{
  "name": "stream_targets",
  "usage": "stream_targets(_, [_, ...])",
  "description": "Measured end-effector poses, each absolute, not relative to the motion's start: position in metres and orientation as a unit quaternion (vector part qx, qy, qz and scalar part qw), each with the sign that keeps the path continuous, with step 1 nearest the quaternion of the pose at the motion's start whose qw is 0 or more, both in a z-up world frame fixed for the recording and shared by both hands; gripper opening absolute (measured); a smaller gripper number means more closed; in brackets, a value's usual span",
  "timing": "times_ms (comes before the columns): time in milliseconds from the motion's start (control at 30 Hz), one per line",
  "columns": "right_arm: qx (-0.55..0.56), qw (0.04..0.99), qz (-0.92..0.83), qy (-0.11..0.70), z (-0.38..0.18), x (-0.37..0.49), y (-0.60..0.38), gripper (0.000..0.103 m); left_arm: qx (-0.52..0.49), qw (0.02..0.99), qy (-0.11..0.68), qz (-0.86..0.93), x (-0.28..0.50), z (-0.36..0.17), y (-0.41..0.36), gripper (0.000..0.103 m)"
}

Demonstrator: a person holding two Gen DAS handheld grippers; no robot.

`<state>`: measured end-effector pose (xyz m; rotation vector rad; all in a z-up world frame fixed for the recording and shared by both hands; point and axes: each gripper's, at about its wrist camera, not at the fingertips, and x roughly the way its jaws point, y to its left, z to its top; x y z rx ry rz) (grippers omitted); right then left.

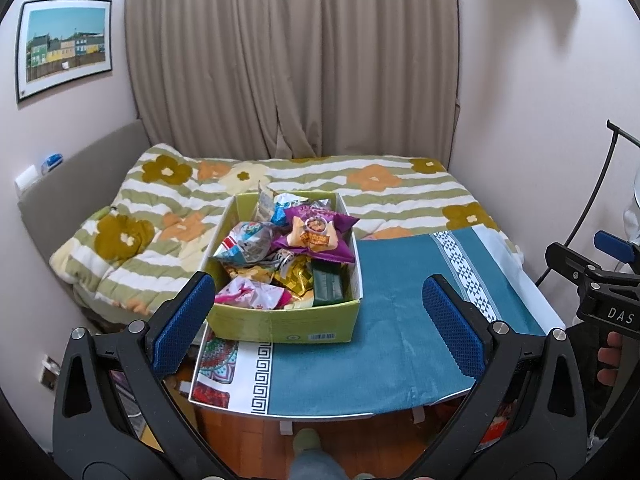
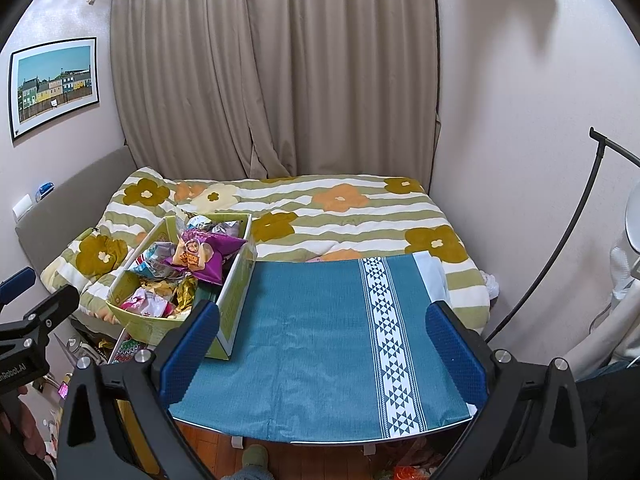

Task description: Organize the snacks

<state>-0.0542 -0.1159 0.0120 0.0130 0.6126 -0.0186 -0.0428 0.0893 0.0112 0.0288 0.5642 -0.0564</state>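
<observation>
Right, left gripper (image 1: 319, 322) hovers level, fingers spread wide, snack box (image 1: 280, 326) at twelve o'clock; right gripper (image 2: 322, 354) likewise spread, holding nothing, above the teal cloth (image 2: 320, 340)

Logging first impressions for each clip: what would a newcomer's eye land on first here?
First the yellow-green box heaped with bright snack packets, topped by a purple bag, at the left end of the teal cloth on the small table. Behind it lies a bed with a flower-patterned striped blanket under beige curtains. The left gripper and right gripper both hang open and empty in the foreground.
</observation>
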Motion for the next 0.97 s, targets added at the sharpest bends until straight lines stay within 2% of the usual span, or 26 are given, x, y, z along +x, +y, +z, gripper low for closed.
stream_targets(967, [0.008, 0.952, -0.009, 0.305, 0.0116, -0.0521, -0.1148, 0.102, 0.016, 0.961, 0.277, -0.010, -0.0388, 0.0066, 0.0849, 0.103])
